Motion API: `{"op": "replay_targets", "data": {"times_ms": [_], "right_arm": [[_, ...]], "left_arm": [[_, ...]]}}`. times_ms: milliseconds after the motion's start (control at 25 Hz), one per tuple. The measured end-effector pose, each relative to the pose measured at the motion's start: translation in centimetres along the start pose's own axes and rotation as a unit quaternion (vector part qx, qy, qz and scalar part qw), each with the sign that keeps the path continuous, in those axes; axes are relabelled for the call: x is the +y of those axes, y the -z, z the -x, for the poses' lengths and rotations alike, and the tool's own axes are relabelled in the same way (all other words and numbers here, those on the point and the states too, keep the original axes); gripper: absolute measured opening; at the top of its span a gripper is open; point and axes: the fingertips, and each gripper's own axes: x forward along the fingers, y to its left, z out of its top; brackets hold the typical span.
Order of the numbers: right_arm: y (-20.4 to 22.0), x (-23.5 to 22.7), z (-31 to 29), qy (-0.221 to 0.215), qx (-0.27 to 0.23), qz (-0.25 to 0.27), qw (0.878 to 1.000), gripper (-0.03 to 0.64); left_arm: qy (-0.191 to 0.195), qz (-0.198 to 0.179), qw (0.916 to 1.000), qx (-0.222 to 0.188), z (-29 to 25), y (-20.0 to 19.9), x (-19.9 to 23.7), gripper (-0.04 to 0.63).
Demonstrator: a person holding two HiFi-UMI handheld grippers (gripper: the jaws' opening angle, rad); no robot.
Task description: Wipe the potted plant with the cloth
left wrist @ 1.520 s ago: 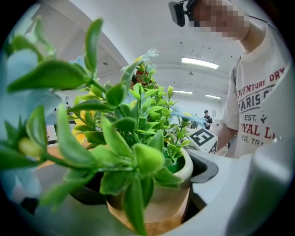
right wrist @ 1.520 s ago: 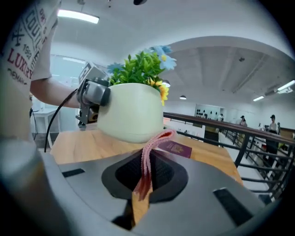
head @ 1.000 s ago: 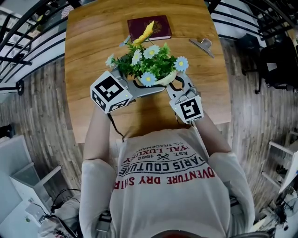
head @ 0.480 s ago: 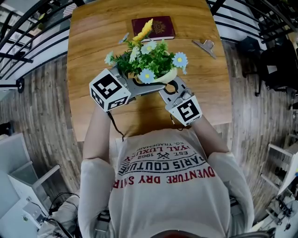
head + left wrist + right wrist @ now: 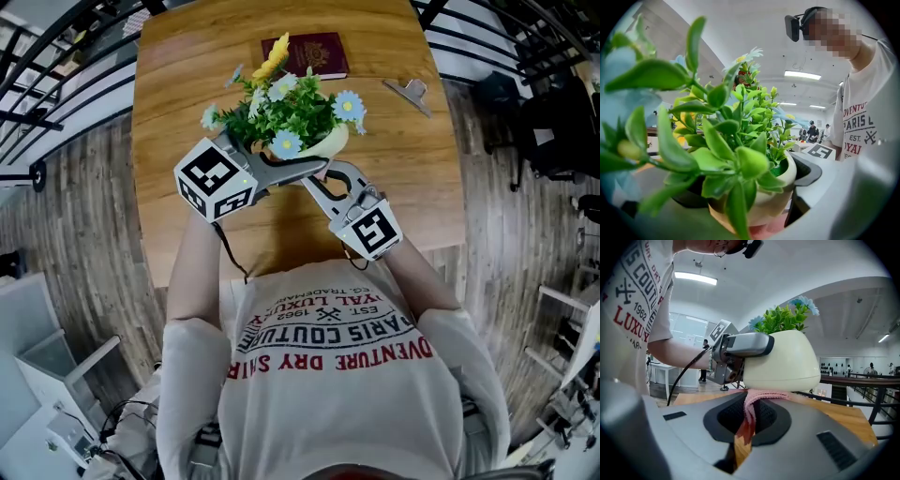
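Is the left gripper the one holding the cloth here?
No, the pink cloth is pinched between the jaws of the right gripper, under the pot that the left gripper clamps.

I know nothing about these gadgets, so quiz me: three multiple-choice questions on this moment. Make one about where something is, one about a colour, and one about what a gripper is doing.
1. Where does the dark red booklet lie?
A. on the table, beyond the potted plant
B. on a chair
C. on the floor

2. What colour is the cloth?
A. blue
B. pink
C. white

3. What is the left gripper doing?
A. open and empty
B. shut on the plant's cream pot
C. shut on a pen

Answers:
1 A: the head view shows the booklet flat on the wood past the flowers.
2 B: the cloth pinched in the right gripper's fingers is pink.
3 B: the pot sits clamped between its fingers.
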Motion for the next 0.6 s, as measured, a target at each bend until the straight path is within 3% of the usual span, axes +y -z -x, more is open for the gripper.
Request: {"op": "replay_targets", "data": {"times_ms": [600], "right_arm": [[2.8,-5.0,3.9,0.084,0.017,-0.046,0.995,0.035]], "left_arm": [[0.017,0.011,0.9991,0.038,0.0,3.4,-0.6,0.529]]}}
